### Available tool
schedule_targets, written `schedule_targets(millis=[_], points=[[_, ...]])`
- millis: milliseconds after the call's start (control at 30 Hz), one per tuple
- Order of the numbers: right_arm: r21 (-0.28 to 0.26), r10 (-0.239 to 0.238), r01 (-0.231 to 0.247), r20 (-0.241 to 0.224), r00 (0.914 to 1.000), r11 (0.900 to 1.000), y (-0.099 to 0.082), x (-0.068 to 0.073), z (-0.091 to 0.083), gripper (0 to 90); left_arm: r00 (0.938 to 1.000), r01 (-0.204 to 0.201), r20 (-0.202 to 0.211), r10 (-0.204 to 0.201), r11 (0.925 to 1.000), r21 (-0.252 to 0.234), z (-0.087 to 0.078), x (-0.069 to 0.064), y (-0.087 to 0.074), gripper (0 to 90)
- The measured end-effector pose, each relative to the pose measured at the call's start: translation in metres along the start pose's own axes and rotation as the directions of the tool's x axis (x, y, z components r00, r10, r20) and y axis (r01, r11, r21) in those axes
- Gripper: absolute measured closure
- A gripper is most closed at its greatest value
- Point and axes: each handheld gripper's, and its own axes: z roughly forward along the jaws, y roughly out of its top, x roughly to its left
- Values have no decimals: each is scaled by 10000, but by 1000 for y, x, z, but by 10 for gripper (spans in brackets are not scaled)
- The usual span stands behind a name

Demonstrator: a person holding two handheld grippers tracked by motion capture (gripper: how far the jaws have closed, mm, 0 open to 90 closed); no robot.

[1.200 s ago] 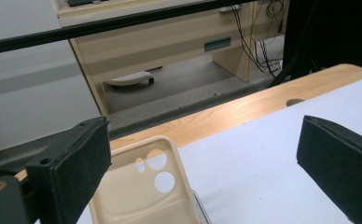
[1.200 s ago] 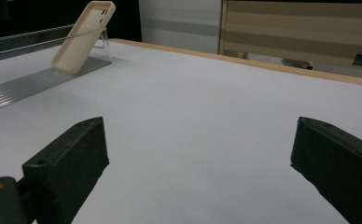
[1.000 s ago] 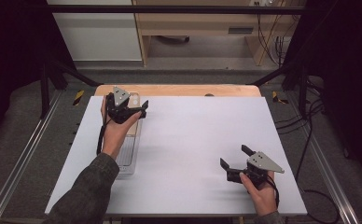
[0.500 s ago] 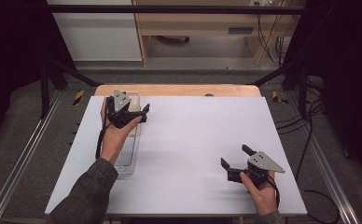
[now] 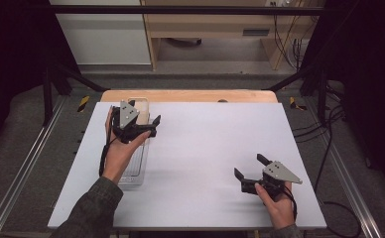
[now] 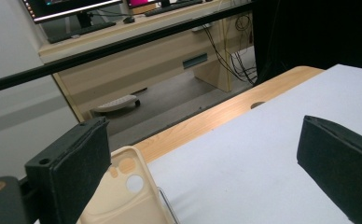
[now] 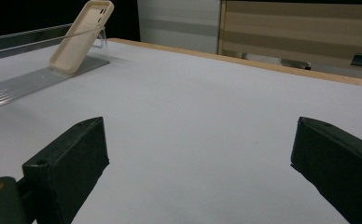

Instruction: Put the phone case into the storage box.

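Phone case (image 7: 80, 36) leans on clear stand (image 7: 39, 77) at surface's (image 5: 210, 148) far-left; left gripper (image 5: 153, 126) hovers above it, jaws wide, empty. Right gripper (image 5: 250, 166) rests near-right, jaws wide, empty.

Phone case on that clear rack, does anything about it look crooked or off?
Nothing stands out. The phone case leans tilted against the clear rack, as a rack would hold it. Both grippers are open and apart from it.

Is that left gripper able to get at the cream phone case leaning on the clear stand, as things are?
Probably yes. The left gripper hangs right beside the phone case with its jaws wide apart, and nothing lies between them. The case leans on the clear stand, so its upper end is free.
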Motion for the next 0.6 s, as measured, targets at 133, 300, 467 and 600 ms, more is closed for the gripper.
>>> schedule_targets(millis=[133, 300, 467, 600], points=[[-7, -17, 17, 28, 10000, 10000, 0, 0, 0, 39, 9998, -163, 56, 164, 9998, -129, -8, -4, 0, 25], [6, -15, 15, 34, 10000, 10000, 0, 0, 0, 39, 9997, -246, 50, 248, 9993, -295, -21, -7, -2, 26], [-7, -35, 35, 24, 10000, 10000, 0, 0, 0, 39, 9999, -74, 109, 79, 9988, -489, -32, -6, -6, 25], [-40, -44, 44, 32, 10000, 10000, 0, 1, 0, 39, 9997, 216, 147, -206, 9975, -675, -41, -3, -9, 24]])
